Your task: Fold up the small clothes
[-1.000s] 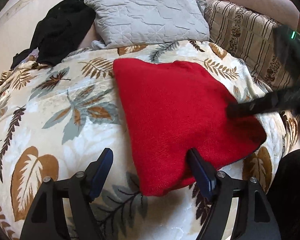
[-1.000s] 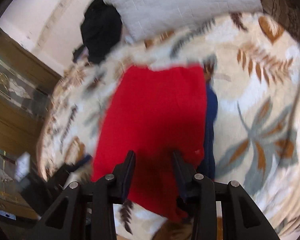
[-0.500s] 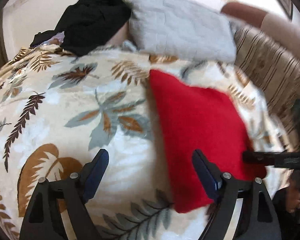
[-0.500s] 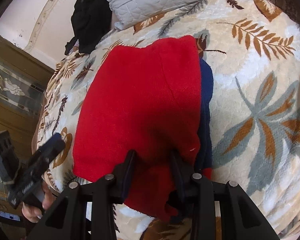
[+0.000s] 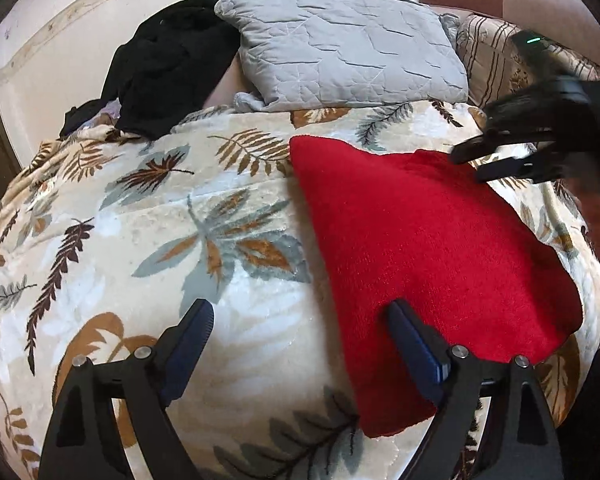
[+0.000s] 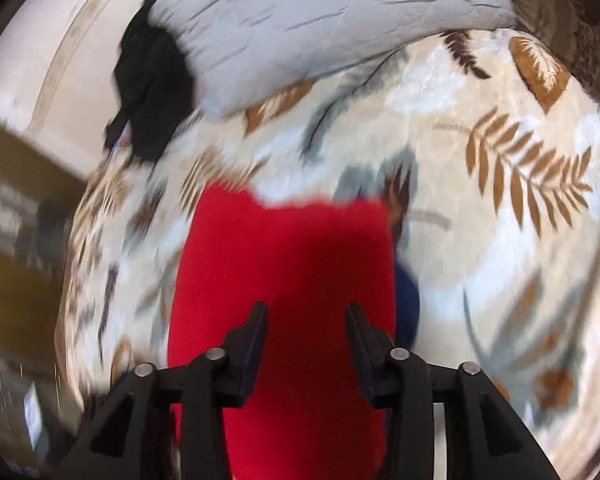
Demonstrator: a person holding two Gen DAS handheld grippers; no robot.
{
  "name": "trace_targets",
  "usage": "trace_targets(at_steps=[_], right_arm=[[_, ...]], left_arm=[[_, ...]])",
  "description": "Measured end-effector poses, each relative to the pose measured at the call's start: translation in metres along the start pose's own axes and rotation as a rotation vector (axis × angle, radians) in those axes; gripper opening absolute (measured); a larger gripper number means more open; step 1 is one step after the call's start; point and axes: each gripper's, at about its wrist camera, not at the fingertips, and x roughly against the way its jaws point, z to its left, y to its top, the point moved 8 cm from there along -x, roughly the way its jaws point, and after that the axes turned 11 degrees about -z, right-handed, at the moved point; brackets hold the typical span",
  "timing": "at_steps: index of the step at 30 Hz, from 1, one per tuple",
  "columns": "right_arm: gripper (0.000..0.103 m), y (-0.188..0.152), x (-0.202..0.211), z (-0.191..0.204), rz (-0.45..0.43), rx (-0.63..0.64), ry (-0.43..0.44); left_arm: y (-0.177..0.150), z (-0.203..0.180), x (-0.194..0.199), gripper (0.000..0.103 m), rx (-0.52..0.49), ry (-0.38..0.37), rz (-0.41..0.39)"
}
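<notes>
A red folded garment (image 5: pixel 428 248) lies flat on the leaf-patterned blanket (image 5: pixel 140 240). My left gripper (image 5: pixel 300 316) hovers low over its near left edge, jaws opening wide, nothing between them; the right finger (image 5: pixel 412 344) overlaps the red cloth. My right gripper (image 5: pixel 484 160) hangs over the garment's far right corner. In the blurred right wrist view the right gripper (image 6: pixel 306 312) is above the red garment (image 6: pixel 284 248), jaws opening with no cloth pinched. A dark blue piece (image 6: pixel 406 292) peeks out under the red one's right side.
A grey quilted pillow (image 5: pixel 340 48) and a heap of black clothes (image 5: pixel 168 64) lie at the head of the bed. A striped cushion (image 5: pixel 496 60) sits at the far right. A wall (image 5: pixel 52 40) runs behind, wooden furniture (image 6: pixel 16 208) left of the bed.
The right gripper has swung from the garment's near right edge to its far right corner and spread its jaws a little. The left gripper's jaws have widened.
</notes>
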Motion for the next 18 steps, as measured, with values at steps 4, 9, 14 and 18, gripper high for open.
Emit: trace_targets(at_steps=[4,9,14,18], right_arm=[[0.047,0.005,-0.046,-0.011,0.034,-0.027,-0.037],[0.048,0.025,-0.038,0.019,0.012,0.051,-0.025],[0.048,0.03,-0.052,0.064,0.025,0.107,0.076],[0.05,0.003,-0.097,0.074,0.17,0.135,0.053]], left_arm=[[0.001,-0.001,0.0,0.089,-0.011,0.001,-0.007],[0.001,-0.002,0.0,0.089,-0.023,0.01,-0.01],[0.001,-0.002,0.001,0.089,-0.026,0.01,-0.011],[0.001,-0.001,0.0,0.089,-0.027,0.012,-0.009]])
